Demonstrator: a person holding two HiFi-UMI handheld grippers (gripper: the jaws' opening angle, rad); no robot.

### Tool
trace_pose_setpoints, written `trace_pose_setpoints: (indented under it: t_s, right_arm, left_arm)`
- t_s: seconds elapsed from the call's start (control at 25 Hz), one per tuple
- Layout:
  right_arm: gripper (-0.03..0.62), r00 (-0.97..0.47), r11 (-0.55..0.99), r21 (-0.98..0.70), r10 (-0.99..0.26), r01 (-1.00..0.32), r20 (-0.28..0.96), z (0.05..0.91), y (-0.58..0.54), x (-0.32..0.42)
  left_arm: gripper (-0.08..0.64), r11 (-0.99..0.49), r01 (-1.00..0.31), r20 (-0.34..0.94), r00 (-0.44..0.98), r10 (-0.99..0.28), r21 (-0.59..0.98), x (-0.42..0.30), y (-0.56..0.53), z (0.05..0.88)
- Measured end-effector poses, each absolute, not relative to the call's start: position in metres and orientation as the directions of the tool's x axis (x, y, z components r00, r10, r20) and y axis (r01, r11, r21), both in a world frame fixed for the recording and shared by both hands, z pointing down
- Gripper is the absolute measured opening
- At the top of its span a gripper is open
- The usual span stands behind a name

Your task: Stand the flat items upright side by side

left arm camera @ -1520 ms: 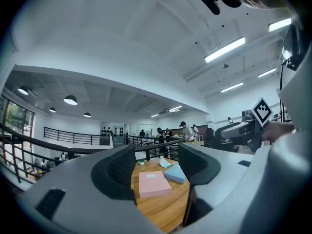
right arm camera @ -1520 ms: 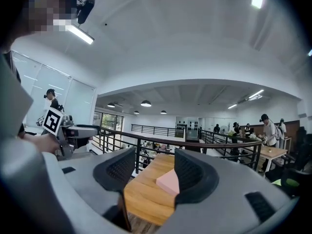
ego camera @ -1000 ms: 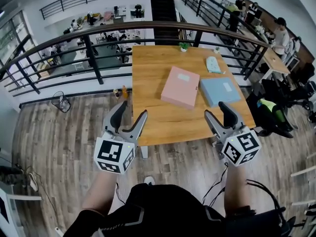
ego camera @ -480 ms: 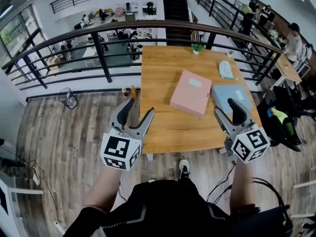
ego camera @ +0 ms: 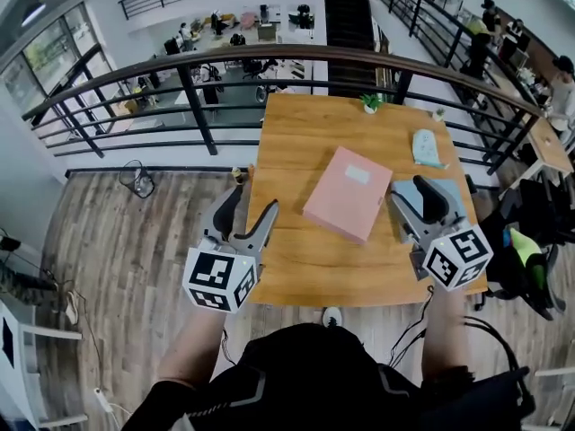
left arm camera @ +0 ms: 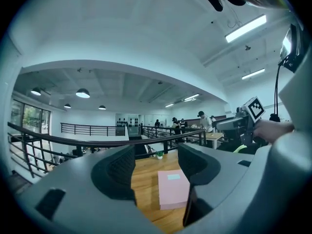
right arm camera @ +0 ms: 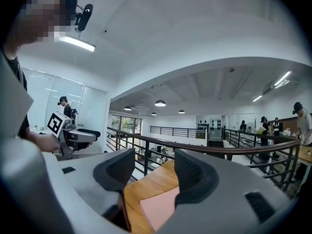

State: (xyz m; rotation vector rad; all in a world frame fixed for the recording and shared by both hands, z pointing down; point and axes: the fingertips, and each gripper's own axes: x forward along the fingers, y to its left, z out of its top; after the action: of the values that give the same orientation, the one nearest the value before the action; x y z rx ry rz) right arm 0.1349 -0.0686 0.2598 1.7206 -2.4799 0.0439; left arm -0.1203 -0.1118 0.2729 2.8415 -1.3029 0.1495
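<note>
table [ego camera: 289, 268]: smooth wood | pink binder [ego camera: 349, 193]: matt | railing [ego camera: 201, 110]: dark metal | floor [ego camera: 117, 232]: wood planks

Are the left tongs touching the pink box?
Apart. The left gripper view shows bare table between the open left tongs and the pink box.

Open-plan office mezzanine: railing [ego camera: 296, 52] overlooks desks [ego camera: 252, 27] below.

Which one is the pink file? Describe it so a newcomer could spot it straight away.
Start at the rectangular wooden table by the black metal railing. Lying flat near its middle, at a slant, is the flat pink rectangular file with a pale label on top. It is the only pink thing there; its right-hand neighbour is a flat pale blue file.
</note>
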Motion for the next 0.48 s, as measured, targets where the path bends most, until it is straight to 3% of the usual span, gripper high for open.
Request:
trace_pose_setpoints:
  t_s: [0.48]
  right_arm:
    - [0.260, -0.415, 0.427, 0.054, -0.897, -0.903, 0.150, 0.286, -0.133, 0.230]
  left_arm:
    - [0.279, -0.625, -0.780, 0.207, 0.606, -0.768, -0.033, -0.025, -0.150, 0.306]
